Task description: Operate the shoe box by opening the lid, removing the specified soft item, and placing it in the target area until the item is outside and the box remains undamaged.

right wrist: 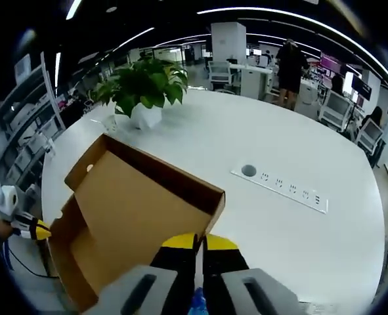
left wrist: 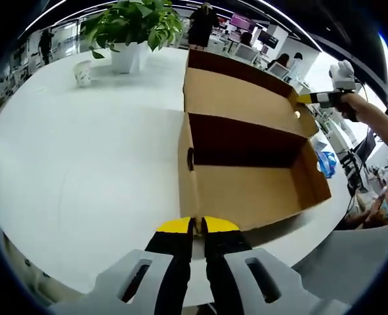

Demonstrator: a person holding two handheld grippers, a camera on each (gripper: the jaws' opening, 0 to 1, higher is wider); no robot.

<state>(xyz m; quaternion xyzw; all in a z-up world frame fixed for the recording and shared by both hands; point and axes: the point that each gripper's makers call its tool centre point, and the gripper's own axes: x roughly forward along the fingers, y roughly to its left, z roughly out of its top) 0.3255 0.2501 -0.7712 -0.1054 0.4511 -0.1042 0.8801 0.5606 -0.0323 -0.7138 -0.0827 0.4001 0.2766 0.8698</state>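
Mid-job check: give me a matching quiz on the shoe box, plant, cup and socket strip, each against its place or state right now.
Things:
1. shoe box
2. plant
3. cup
4. socket strip

Places or states:
A. set flat into the tabletop
B. open, lid folded back
C. small and white, standing alone beside the pot
D. green leaves in a white pot

Pairs: 1-B, 2-D, 3-C, 4-A
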